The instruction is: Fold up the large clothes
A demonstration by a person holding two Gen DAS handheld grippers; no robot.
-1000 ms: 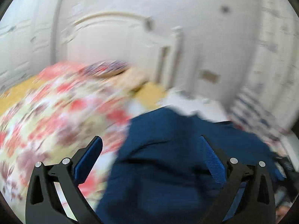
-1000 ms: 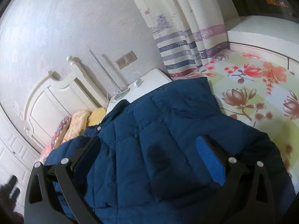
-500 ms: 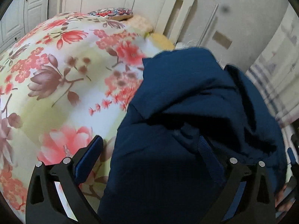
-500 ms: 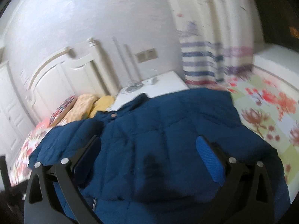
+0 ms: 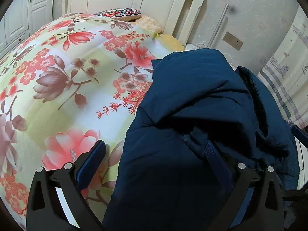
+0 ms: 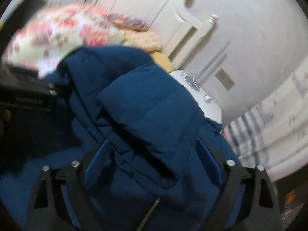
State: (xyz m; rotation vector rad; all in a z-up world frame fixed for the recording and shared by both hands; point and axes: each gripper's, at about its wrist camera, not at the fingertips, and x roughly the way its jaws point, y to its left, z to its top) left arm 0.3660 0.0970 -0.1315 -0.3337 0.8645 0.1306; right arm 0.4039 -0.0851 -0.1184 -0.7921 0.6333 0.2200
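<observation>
Navy padded coat, part-folded, on the flowered bed.

The coat lies bunched on the bed's floral quilt, filling the left wrist view from 6 toward 2 o'clock. One quilted panel is already turned over the body, and a zip shows near 6 o'clock in the right wrist view. The folding looks to be at an early or middle stage: layers are uneven, with squaring up and at least one more fold judged left. The left claw stands wide over the coat's edge, gripping nothing. The right claw is also spread wide above the coat. Headboard at 12 o'clock, curtain at 3.
</observation>
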